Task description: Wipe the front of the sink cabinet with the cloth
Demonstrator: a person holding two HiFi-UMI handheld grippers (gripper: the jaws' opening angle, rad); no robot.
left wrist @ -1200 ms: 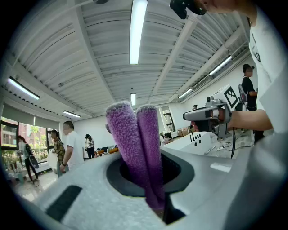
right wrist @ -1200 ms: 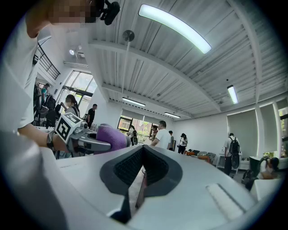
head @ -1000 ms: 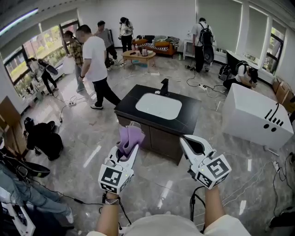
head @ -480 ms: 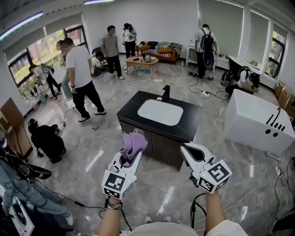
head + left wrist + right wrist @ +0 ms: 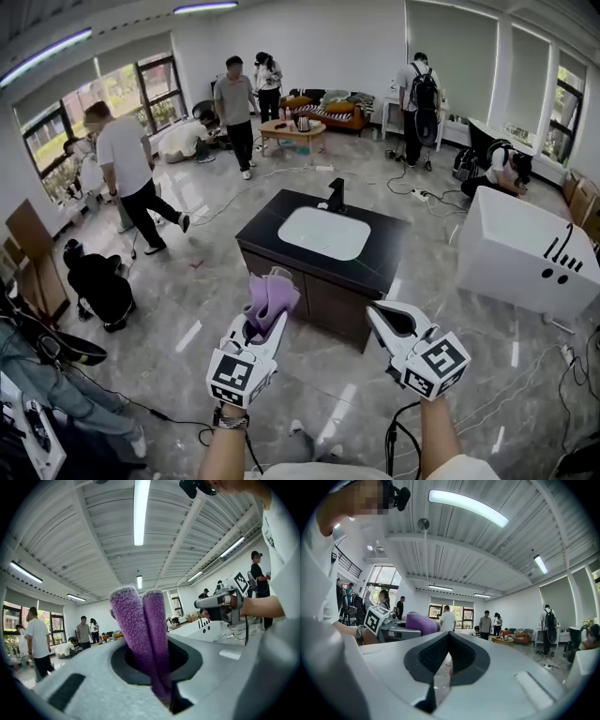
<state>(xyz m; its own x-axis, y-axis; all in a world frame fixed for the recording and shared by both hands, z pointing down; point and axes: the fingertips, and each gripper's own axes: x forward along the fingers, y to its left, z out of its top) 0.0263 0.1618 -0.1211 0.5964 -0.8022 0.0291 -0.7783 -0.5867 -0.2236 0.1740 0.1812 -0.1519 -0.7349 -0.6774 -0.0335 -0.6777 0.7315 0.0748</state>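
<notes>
The left gripper [image 5: 260, 319] has its fingers [image 5: 84, 686] closed on a purple cloth [image 5: 271, 293]. The cloth stands up out of them in two folded rolls, raised in the air. From the head view it sits before the near left corner of the cabinet [image 5: 314, 295] and is not touching its front. The right gripper [image 5: 384, 314] hangs level with the left, near the cabinet's right front corner. Its fingers [image 5: 511, 681] meet at the tips with nothing between them. The cabinet stands on the floor [image 5: 187, 281]. Its black counter [image 5: 384, 248] holds a white sink [image 5: 323, 232], with a faucet [image 5: 336, 195] at the far edge.
</notes>
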